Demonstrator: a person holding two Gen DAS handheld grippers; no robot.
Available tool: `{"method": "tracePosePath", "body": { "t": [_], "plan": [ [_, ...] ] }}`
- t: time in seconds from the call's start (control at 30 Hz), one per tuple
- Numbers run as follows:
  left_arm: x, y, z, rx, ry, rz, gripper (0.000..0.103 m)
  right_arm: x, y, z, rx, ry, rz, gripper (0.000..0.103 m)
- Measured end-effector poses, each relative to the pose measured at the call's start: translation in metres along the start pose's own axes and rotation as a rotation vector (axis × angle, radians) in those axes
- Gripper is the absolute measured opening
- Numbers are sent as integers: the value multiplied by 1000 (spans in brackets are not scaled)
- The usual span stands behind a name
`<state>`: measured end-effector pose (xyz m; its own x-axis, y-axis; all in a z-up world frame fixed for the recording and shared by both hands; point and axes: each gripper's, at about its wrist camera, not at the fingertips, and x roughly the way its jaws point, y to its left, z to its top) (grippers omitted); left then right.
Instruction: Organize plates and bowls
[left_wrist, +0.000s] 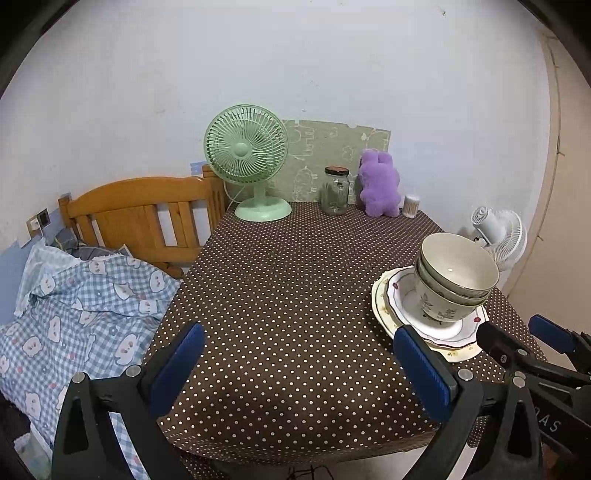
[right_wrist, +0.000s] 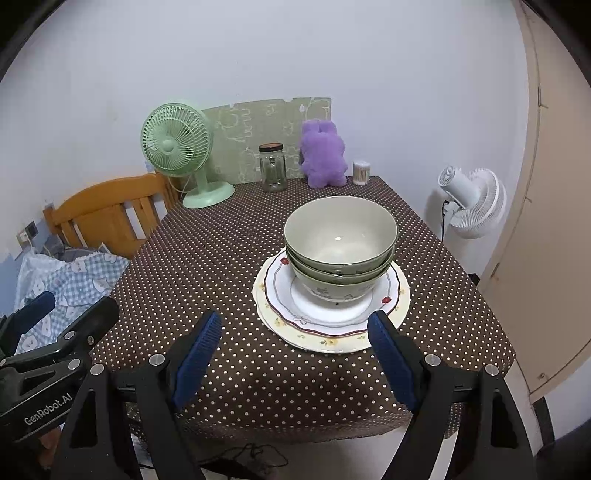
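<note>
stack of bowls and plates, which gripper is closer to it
Right. The right gripper hangs open just in front of the stack of bowls and plates, one fingertip by the plate rim. The left gripper hangs open off to the stack's left, over bare tablecloth.

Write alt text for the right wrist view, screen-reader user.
A stack of three bowls sits on two stacked plates on a brown polka-dot table, just beyond the open, empty right gripper. Along the far wall stand a green fan, a glass jar and a purple plush toy; the left gripper shows at lower left.
</note>
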<state>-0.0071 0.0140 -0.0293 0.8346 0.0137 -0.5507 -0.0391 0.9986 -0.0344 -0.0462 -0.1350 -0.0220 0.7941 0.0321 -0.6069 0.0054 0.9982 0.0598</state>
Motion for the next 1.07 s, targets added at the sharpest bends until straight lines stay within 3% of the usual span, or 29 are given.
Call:
{"method": "tracePosePath", "body": {
  "t": [1.07],
  "plan": [
    [4, 0, 0, -4, 33, -25, 103, 5, -3, -4, 12, 38, -6, 83]
  ]
}}
